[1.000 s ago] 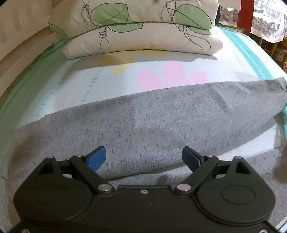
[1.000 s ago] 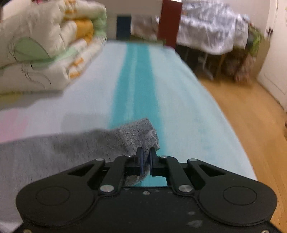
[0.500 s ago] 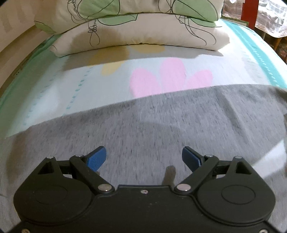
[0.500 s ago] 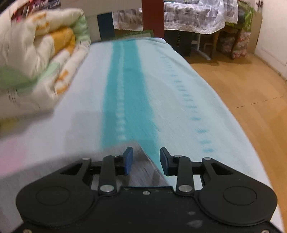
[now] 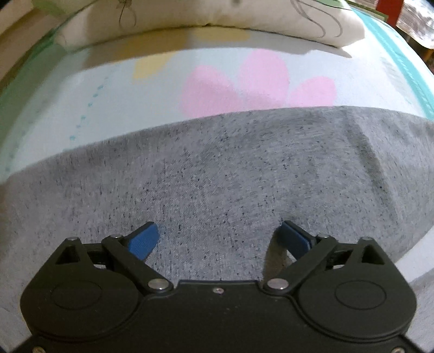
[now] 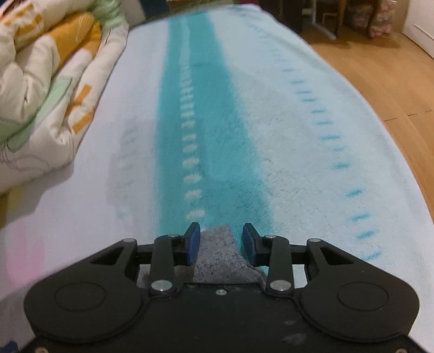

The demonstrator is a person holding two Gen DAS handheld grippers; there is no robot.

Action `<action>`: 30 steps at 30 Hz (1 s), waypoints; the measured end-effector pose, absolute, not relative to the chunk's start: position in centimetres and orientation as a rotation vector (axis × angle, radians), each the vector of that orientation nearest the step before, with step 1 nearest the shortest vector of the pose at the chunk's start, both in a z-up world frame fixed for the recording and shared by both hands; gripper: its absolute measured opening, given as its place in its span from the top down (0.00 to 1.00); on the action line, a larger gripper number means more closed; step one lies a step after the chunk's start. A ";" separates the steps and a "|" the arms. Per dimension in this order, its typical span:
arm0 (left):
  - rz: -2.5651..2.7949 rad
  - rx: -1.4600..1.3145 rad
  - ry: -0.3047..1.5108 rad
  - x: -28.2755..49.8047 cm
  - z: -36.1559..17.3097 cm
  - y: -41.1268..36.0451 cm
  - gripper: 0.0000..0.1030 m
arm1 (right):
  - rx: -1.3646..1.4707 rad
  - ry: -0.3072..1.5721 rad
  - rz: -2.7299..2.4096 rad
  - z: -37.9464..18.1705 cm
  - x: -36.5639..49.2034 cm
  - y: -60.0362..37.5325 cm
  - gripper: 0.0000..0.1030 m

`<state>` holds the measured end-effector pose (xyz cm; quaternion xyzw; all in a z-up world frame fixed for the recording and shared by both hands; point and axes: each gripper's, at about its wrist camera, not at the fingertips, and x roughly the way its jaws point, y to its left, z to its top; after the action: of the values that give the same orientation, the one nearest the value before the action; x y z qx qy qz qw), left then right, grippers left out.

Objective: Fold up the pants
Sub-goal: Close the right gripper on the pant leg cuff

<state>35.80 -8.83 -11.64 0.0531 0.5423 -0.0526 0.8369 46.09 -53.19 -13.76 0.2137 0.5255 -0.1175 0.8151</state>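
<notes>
Grey marled fabric fills the lower half of your left wrist view: the pants (image 5: pixel 230 173) lie spread flat across the bed (image 5: pixel 81 108), their far edge running in a smooth line just below the pink flower print (image 5: pixel 252 84) on the sheet. Your left gripper (image 5: pixel 219 241) hangs over the cloth with its blue fingers (image 5: pixel 142 241) spread wide and widening further; only flat fabric lies under the gap, and neither pad pinches it. A shallow crease runs diagonally through the cloth toward the right side of that view. Beyond the flower, a white pillow (image 5: pixel 217 13) with thin dark line drawings lies across the bed.

In your right wrist view, one pointed end of the pants (image 6: pixel 219 258) rests on the teal stripe (image 6: pixel 211 135) of the sheet, right between the jaws of your right gripper (image 6: pixel 221 244). Those jaws are opening, and the blue pads (image 6: pixel 194 243) stand clear of the cloth on both sides, so nothing is clamped. A folded quilt (image 6: pixel 46 89) in cream, orange and green lies along the left of the bed, well apart from the pants. Wooden floor (image 6: pixel 379 68) shows past the bed's right edge.
</notes>
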 end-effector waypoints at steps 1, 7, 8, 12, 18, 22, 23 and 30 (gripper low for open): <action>-0.115 0.110 1.155 35.9 -11.7 -8.7 0.01 | 0.453 1.130 -0.235 -13.7 46.3 -53.1 0.62; -0.121 0.133 1.177 36.3 -11.6 -9.0 0.01 | 0.381 1.162 -0.169 -12.5 46.8 -51.7 0.95; -0.118 0.134 1.181 36.3 -11.6 -9.0 0.01 | 0.334 1.143 -0.175 -11.9 46.7 -51.1 0.95; -0.097 0.121 1.210 36.8 -11.6 -9.2 0.01 | 0.220 0.974 -0.226 -9.0 46.0 -49.9 0.95; -0.066 0.112 1.248 37.8 -11.5 -9.6 0.01 | 0.139 1.035 -0.294 -11.3 47.2 -49.6 0.98; -0.085 0.071 1.266 38.2 -10.7 -9.1 0.17 | 0.113 1.031 -0.329 -11.1 47.1 -49.0 0.94; -0.078 0.061 1.261 37.9 -10.1 -8.4 0.18 | 0.113 1.006 -0.329 -10.3 46.7 -48.6 0.93; 0.044 0.045 1.170 38.0 -7.1 -2.8 0.17 | 0.109 1.066 -0.135 -9.0 44.5 -44.1 0.90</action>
<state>37.97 -2.78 -7.10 0.0214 0.5522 0.0207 0.8332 44.45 -44.12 -8.99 0.0518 0.5075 -0.0644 0.8577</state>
